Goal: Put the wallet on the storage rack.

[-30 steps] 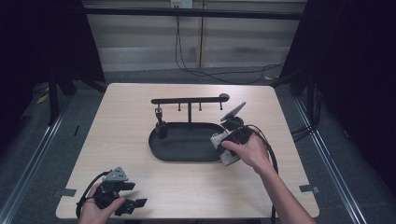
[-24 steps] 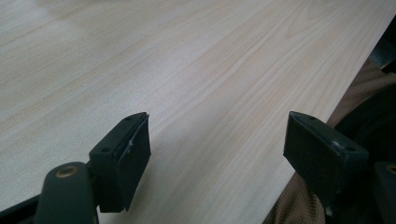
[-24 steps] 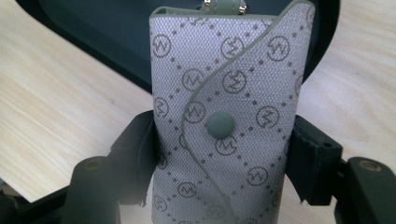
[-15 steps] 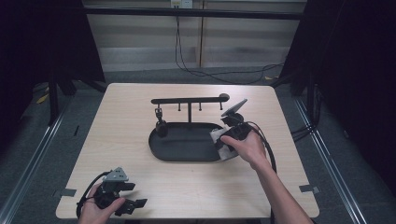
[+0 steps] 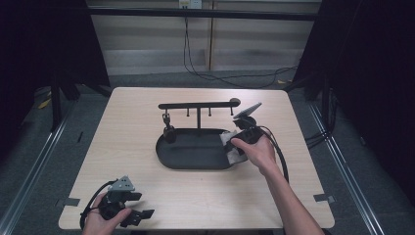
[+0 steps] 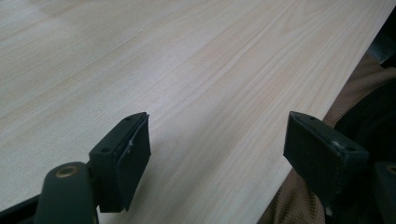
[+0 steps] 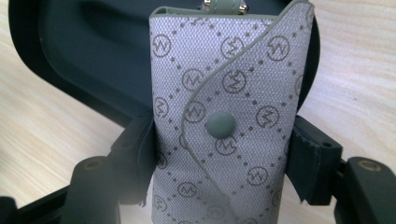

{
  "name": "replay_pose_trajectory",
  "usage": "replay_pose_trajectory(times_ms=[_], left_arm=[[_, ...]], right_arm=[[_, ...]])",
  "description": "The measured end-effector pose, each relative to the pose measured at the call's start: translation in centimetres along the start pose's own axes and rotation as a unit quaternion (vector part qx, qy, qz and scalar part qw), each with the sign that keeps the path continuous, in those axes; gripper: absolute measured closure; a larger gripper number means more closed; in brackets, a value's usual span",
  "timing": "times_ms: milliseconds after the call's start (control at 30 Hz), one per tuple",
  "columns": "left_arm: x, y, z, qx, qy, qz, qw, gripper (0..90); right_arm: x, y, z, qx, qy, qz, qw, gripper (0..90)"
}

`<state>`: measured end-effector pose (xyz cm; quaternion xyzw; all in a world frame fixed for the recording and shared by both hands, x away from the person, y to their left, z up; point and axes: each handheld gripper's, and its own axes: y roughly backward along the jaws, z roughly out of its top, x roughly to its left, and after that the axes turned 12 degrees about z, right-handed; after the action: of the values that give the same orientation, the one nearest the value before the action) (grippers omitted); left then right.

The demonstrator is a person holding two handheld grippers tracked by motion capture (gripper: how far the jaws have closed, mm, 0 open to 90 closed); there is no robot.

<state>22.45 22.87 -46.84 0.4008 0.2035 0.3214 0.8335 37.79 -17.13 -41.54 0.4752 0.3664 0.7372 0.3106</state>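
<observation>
**Holding a pouch at the tray's right end**

Clamping the grey pouch (image 7: pixel 224 126) from both sides, the right gripper (image 7: pixel 224 158) has its two jaws pressed against the fabric. The pouch has a woven surface with a pattern of circles and dots, a curved flap and a round snap button (image 7: pixel 220 125) near the middle. It is upright between the jaws, and its top edge carries a small metal piece (image 7: pixel 223 5).

Behind the pouch lies the black oval tray (image 7: pixel 84 51). In the high view the pouch (image 5: pixel 230 147) is at the right end of the tray (image 5: pixel 193 154), over its rim, and the right hand (image 5: pixel 254 149) is around the gripper there. A black rack (image 5: pixel 198 105) with a horizontal bar stands at the back of the tray, and a small dark item (image 5: pixel 169 135) hangs under its left part.

The left gripper (image 6: pixel 217 144) is far from the tray, near the front left corner of the desk (image 5: pixel 127 117). Its jaws are wide apart with nothing between them, just above the bare wood.
</observation>
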Motion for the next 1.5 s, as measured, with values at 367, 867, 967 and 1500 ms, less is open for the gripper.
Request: replay_pose_trajectory(times_ms=[367, 867, 967, 1500], left_arm=[[0.0, 0.0, 0.0, -0.003, 0.007, -0.012, 0.9999, 22.7], [0.1, -0.1, 0.0, 0.000, 0.006, -0.013, 0.9999, 22.7], [0.0, 0.0, 0.0, 0.001, 0.007, -0.013, 0.9999, 22.7], [0.0, 0.0, 0.0, 0.005, 0.006, -0.007, 0.9999, 22.8]], right_arm=[[-1.1, -1.1, 0.4, -0.038, -0.027, 0.021, 0.9987, 33.1], [-2.5, -2.8, 0.8, -0.081, -0.051, 0.042, 0.9945, 33.1], [-2.4, -3.2, 0.9, -0.082, -0.055, 0.043, 0.9942, 33.0], [-2.2, -4.6, 0.9, -0.075, -0.048, 0.027, 0.9957, 29.4]])
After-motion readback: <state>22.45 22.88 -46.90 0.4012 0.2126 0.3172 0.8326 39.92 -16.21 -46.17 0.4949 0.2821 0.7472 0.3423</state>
